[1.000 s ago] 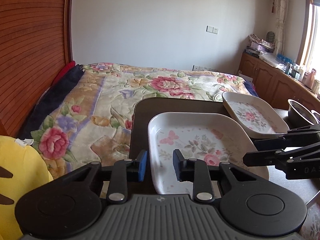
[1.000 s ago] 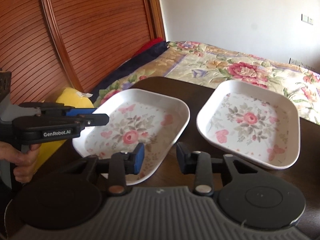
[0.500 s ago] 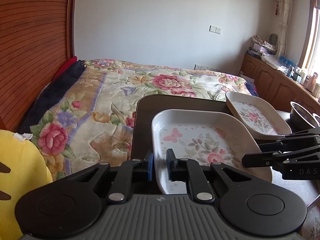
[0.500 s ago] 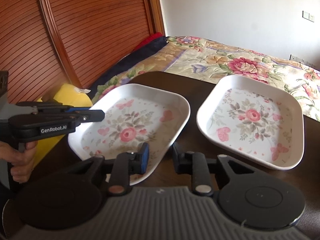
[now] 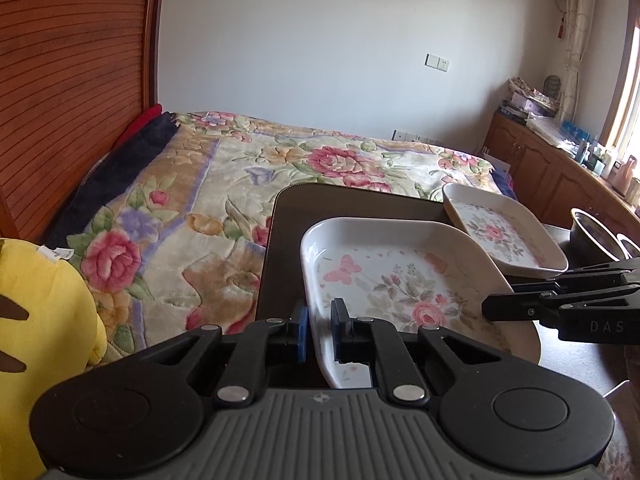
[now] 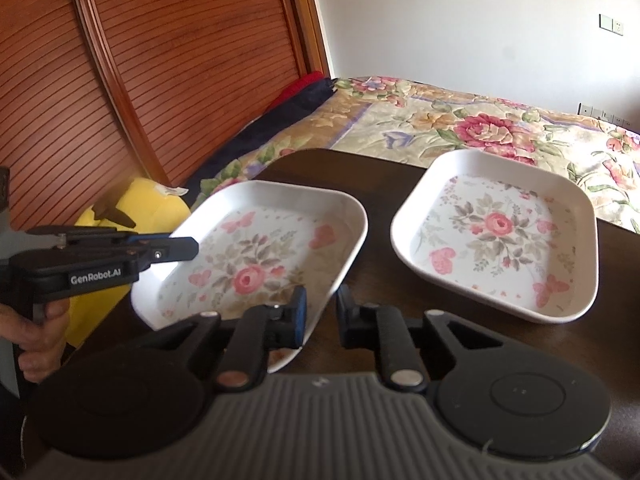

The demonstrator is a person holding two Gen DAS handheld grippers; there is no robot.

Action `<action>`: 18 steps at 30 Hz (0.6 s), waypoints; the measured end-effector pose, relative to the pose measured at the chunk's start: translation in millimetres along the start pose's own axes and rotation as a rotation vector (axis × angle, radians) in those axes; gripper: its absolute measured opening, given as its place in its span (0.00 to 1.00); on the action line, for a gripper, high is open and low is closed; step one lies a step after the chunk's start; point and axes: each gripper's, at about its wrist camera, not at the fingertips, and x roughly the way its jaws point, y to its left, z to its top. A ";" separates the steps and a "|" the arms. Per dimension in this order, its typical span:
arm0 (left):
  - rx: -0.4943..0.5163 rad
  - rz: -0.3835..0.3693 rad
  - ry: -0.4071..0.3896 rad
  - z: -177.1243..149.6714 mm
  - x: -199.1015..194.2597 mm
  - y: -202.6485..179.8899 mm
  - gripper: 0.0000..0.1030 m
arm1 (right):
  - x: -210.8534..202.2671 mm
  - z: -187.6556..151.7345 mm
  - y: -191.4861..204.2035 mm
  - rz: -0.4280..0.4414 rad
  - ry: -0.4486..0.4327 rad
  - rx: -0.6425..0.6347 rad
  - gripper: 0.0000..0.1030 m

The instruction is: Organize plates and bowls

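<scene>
Change: left gripper [image 5: 319,330] has narrowed over the last second, from a wide gap to a clamp on the near plate's rim; right gripper [image 6: 320,312] has drawn closer to that plate's opposite edge.
Near plate [image 5: 400,276]: white, rounded-square, rose and butterfly print; sits on the dark table [image 5: 296,216] at its near left corner; near edge looks slightly raised, though this is hard to judge.
Far plate [image 6: 496,228]: same pattern; flat on the table, apart from the near plate, toward the bed.
Left gripper grip: rim pinched between the blue pad [image 5: 301,330] outside and the black finger inside.
Right gripper grip: jaws apart, straddling the near plate's right rim; blue pad [image 6: 298,312] over the plate's inside, other finger outside; contact cannot be judged.
Hand [image 6: 36,340]: wraps the left gripper's handle, seen at lower left of the right wrist view.
Metal bowl [image 5: 592,232]: on the table's far right, beyond the far plate.
Bed [image 5: 248,184]: floral quilt, behind the table.
Yellow cushion [image 5: 36,320]: left of the table.
Headboard [image 6: 132,72]: slatted red-brown wood.
</scene>
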 end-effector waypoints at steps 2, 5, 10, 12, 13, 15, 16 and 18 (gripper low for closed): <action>0.001 0.001 -0.009 0.6 -4.8 -2.6 0.12 | -4.0 -0.1 0.0 0.003 -0.006 0.001 0.17; 0.005 0.001 -0.020 1.2 -11.6 -6.5 0.12 | -10.4 -0.7 -1.0 0.007 -0.019 0.003 0.17; 0.012 -0.003 -0.036 0.9 -23.9 -14.7 0.12 | -21.9 -2.9 -4.0 0.010 -0.036 0.005 0.17; 0.016 -0.004 -0.041 0.2 -28.9 -18.6 0.12 | -26.6 -4.5 -5.4 0.011 -0.043 0.005 0.17; 0.017 -0.005 -0.044 -0.3 -31.6 -20.8 0.12 | -29.9 -5.6 -5.8 0.011 -0.047 0.005 0.17; 0.021 -0.006 -0.048 -1.8 -36.9 -25.4 0.12 | -35.9 -7.1 -6.2 0.012 -0.055 0.004 0.17; 0.023 -0.006 -0.050 -3.0 -39.9 -28.6 0.12 | -38.9 -8.1 -6.9 0.013 -0.058 0.004 0.17; 0.025 -0.008 -0.054 -4.3 -45.7 -34.1 0.12 | -44.8 -10.2 -7.7 0.013 -0.065 0.002 0.17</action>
